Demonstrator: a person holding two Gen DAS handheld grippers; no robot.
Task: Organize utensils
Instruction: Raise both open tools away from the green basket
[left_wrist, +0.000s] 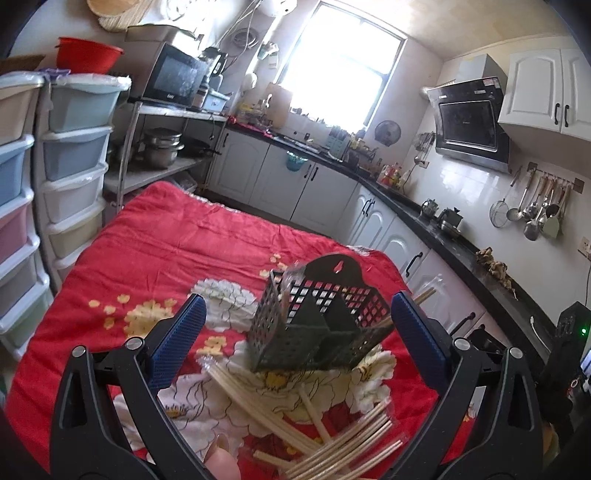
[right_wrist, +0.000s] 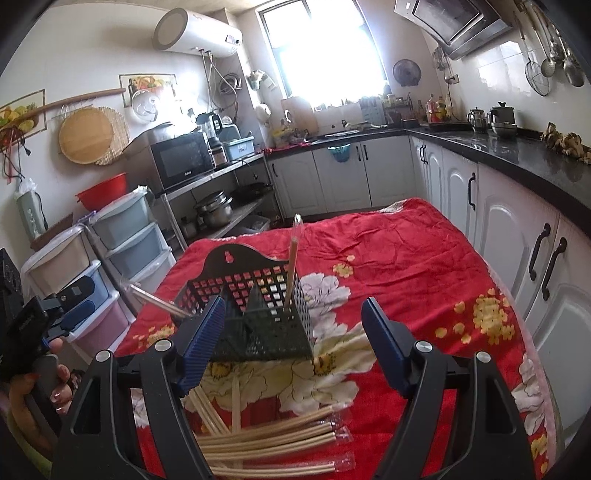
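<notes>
- The dark perforated utensil basket (left_wrist: 321, 321) stands on the red floral cloth (left_wrist: 184, 243), ahead of both grippers and between each pair of fingers in line of sight, touched by neither.
- The left gripper (left_wrist: 297, 325) has its jaws spread wide and holds nothing; the basket sits just beyond its blue pads (left_wrist: 181, 339).
- The right gripper (right_wrist: 293, 332) is likewise wide apart and empty, the basket (right_wrist: 255, 310) nearer its left finger.
- One wrapped chopstick (right_wrist: 291, 269) stands upright in the basket's right compartment; another (right_wrist: 155, 297) leans out of its left side.
- Loose wrapped chopsticks (right_wrist: 269, 439) lie in a heap on the cloth, below and nearer than the basket, beneath the jaws.
</notes>
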